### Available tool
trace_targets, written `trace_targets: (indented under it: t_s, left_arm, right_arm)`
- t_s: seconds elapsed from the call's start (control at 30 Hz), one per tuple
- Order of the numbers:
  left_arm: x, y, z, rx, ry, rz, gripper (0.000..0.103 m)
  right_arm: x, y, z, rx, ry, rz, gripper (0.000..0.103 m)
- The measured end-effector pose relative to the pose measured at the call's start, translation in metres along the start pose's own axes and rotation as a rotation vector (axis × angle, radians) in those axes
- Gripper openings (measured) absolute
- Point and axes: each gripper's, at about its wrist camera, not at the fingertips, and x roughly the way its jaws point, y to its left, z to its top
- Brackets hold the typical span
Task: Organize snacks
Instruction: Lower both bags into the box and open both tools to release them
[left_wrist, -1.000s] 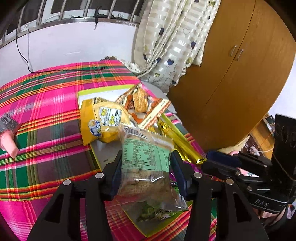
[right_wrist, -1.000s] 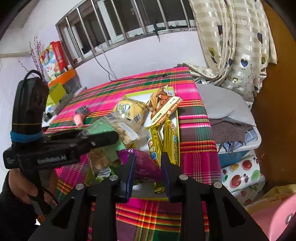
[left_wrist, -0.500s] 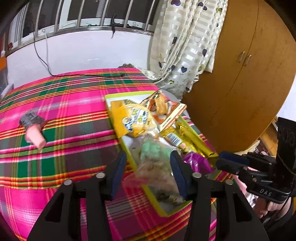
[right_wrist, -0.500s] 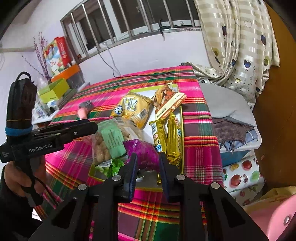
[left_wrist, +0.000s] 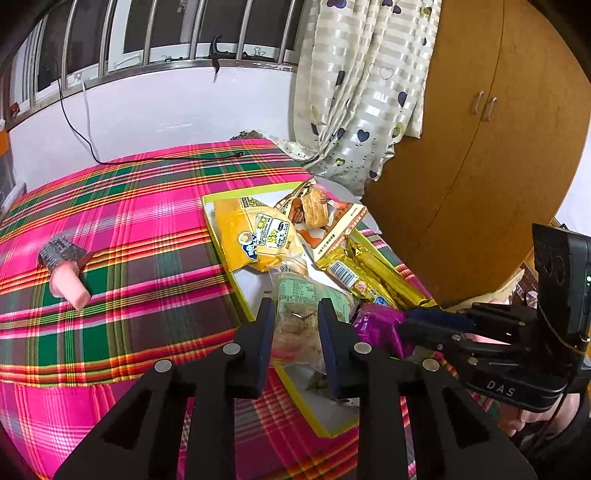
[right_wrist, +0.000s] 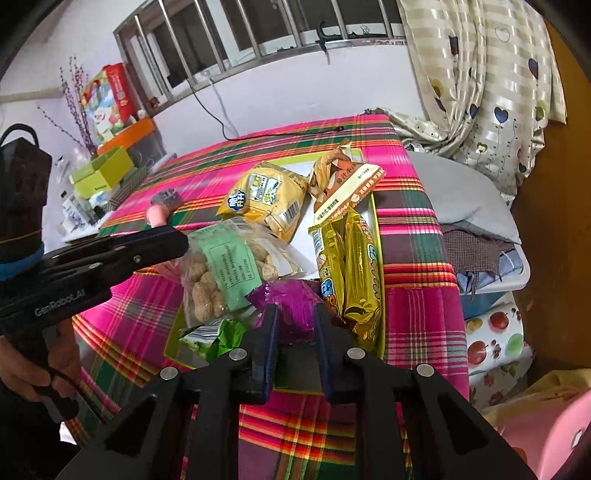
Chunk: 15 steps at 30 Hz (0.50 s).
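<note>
From the left wrist, "DAS" reads on the right gripper, which enters from the right. The left gripper reaches forward over the yellow-rimmed tray, its tongs narrowed around the clear bag of peanuts with a green label, though contact on both sides is unclear. From the right wrist, "GenRobot.AI" reads on the left gripper, held in a hand at left. The right gripper's tongs, close together, pinch the purple packet over the tray's near end beside gold bars.
</note>
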Motion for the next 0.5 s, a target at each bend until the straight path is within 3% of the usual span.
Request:
trace_targets:
  t_s: [0.37,0.5]
  left_arm:
    - [0.006,0.008,0.002,-0.023,0.01,0.008,0.025]
    - [-0.014,0.017,-0.004,-0.076,-0.044,0.005,0.025]
  right_arm:
    - [-0.009,0.003,-0.002,0.0,-0.006,-0.007,0.017]
    - [-0.019,0.006,-0.001,-0.002,-0.023,-0.01,0.017]
